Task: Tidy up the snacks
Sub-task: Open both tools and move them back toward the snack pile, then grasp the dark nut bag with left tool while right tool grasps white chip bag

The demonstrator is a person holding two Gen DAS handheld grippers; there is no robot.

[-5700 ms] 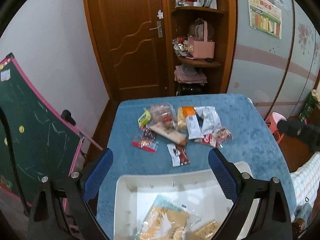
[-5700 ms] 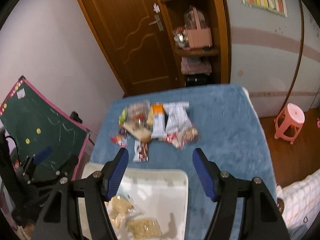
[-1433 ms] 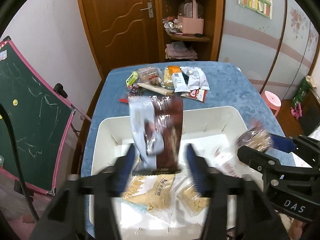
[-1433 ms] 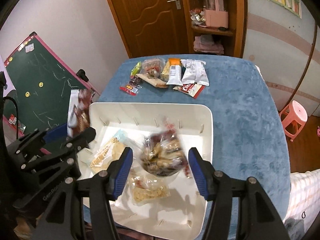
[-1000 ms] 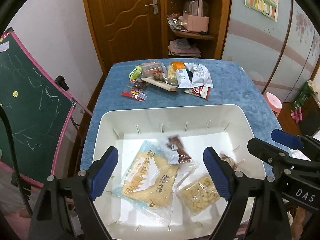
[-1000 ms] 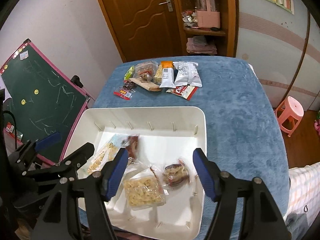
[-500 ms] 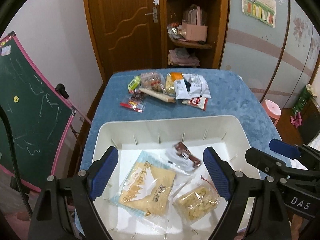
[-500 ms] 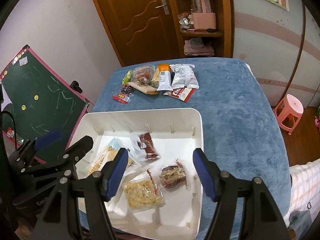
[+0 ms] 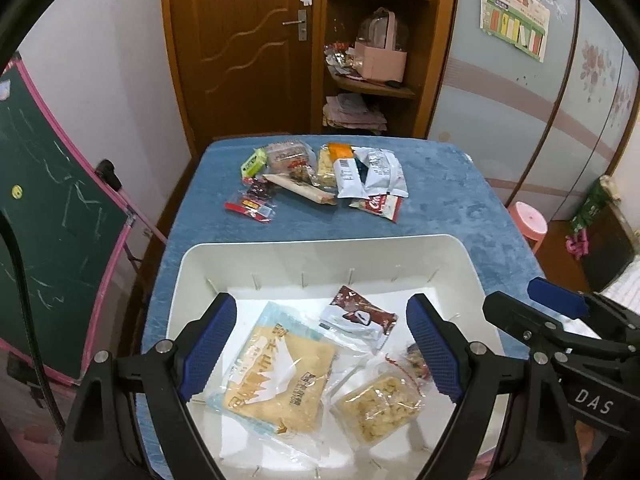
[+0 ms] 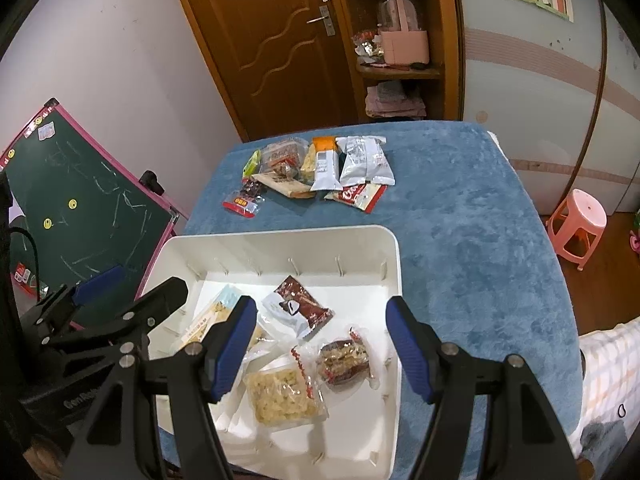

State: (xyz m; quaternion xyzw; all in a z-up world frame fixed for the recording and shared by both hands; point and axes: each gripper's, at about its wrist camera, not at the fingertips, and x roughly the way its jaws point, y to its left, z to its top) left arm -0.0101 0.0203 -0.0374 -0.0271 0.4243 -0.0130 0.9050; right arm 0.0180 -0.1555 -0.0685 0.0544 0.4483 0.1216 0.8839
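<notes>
A white bin (image 9: 320, 248) (image 10: 394, 264) sits on the near part of a blue table. It holds a large yellow cracker pack (image 9: 276, 384), a brown-and-white wrapped bar (image 9: 356, 316) (image 10: 298, 308), a clear pack of pale puffs (image 9: 380, 404) (image 10: 284, 396) and a clear pack of dark nutty pieces (image 10: 346, 360). Several loose snack packs (image 9: 320, 178) (image 10: 316, 172) lie at the table's far side. My left gripper (image 9: 320, 344) is open and empty above the bin. My right gripper (image 10: 322, 340) is open and empty above the bin.
A green chalkboard with a pink frame (image 9: 52, 208) (image 10: 80, 200) leans left of the table. A wooden door and a corner shelf (image 9: 372, 60) stand behind it. A pink stool (image 10: 578, 220) is on the floor at right.
Both grippers dropped their snack packs into the bin about a second ago and opened. Since then both have tilted up slightly; the packs have settled.
</notes>
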